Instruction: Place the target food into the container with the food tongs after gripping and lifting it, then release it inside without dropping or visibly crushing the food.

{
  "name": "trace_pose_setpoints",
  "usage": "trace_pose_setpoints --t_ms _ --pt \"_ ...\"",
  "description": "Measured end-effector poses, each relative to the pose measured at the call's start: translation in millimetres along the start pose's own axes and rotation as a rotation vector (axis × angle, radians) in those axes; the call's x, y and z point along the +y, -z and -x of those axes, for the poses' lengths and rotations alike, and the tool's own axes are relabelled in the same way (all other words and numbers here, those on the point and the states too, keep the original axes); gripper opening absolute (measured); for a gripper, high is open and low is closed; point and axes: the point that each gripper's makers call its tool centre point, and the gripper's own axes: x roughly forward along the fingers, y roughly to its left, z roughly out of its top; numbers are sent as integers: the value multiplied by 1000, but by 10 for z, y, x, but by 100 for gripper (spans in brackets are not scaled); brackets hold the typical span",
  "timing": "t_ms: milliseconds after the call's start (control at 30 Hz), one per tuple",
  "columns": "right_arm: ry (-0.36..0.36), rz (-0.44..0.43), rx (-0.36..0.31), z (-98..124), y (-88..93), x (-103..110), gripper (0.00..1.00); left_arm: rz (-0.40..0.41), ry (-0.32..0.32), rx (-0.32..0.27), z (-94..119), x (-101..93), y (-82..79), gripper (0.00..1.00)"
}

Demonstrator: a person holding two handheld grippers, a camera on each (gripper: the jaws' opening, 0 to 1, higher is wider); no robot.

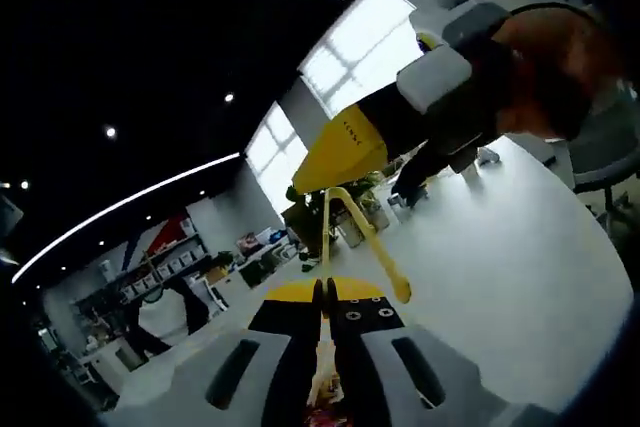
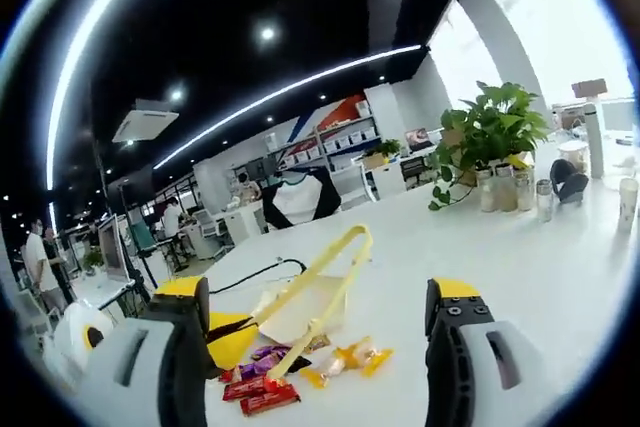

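Your left claw (image 1: 326,309): jaws pressed together, pinching the handle end of the yellow food tongs (image 1: 362,232), which reach forward and up from the jaw tips over the white desk (image 1: 500,267); the tong arms spread slightly toward their far end. Beyond the tongs, your right claw enters the left gripper view from the upper right as a yellow and grey body. Your right claw (image 2: 315,332): jaws spread wide, holding nothing, one at the left and one at the right of the right gripper view. Between those jaws, on the desk (image 2: 520,267): the yellow tongs (image 2: 325,282) slanting from near centre up to the right, their near tips just over a scatter of wrapped sweets; red-wrapped bars (image 2: 255,392) nearest you, purple wrappers (image 2: 268,355) just behind, yellow-wrapped candies (image 2: 348,359) to the right. A pale paper container (image 2: 295,312) lies behind the tongs, touching the sweets. Farther right: potted plant (image 2: 490,137), jars (image 2: 505,190).
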Motion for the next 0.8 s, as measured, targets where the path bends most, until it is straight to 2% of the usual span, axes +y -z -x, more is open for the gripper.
trace_pose_setpoints --t_ms 33,67,100,167,200,233,300,333,433,500,567,600,667,700,767,800 --pt "4 -6 -3 -28 -12 -8 89 -59 -7 -25 16 5 -37 2" --pt "5 -7 -3 -56 -20 -8 87 -83 -12 -48 30 17 -73 2" --pt "9 -25 6 -99 -10 -6 86 -165 -11 -72 38 21 -129 2" --pt "0 -59 8 -153 -8 18 83 -226 -7 -91 37 20 -173 2" --pt "-20 -124 -6 -202 -37 66 82 -258 -2 -121 40 30 -219 2" --pt "-24 -208 0 -253 -31 67 81 -364 0 -136 42 60 -253 2" --pt "-19 -288 -2 -287 -29 48 79 -439 4 -152 60 65 -270 2" --pt "-18 -335 0 -303 -13 45 79 -503 17 -172 75 45 -309 2" --pt "-51 -491 21 -385 58 152 75 -517 3 -189 95 73 -374 2" --pt "-58 -530 26 -403 67 172 72 -534 4 -188 95 66 -376 2" --pt "-66 -604 -24 -405 -26 181 67 -557 3 -187 100 61 -379 2" --pt "-74 -631 -25 -411 -41 191 65 -568 4 -189 101 53 -385 2" --pt "-70 -639 28 -423 41 218 61 -587 -2 -184 100 55 -385 2" --pt "-70 -646 34 -432 53 228 60 -590 5 -182 97 47 -381 2" --pt "-68 -714 13 -432 32 231 56 -613 -3 -183 101 53 -394 2" --pt "-73 -745 24 -435 55 235 55 -624 1 -184 106 42 -401 2"
